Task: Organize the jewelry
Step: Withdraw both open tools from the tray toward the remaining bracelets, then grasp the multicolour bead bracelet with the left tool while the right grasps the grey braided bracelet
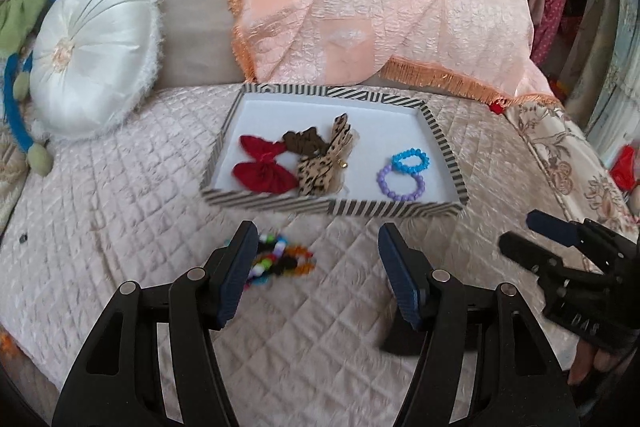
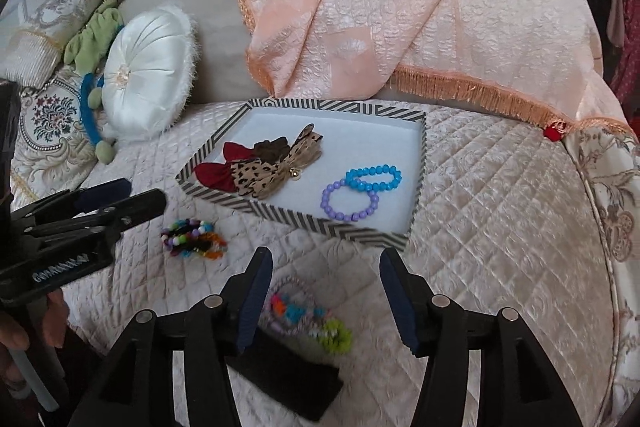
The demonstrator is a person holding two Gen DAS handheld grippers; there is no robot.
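Left gripper [image 1: 316,255] jaws wide apart above multicolored bead bracelets [image 1: 280,259]; striped tray [image 1: 440,143] beyond.

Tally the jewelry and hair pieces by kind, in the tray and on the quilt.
Fabric bows in the striped tray: 3 (red, brown, leopard-print)
Bead bracelets in tray: 2 (blue, purple)
Multicolour bead bundles on quilt: 2 ()
Total: 7
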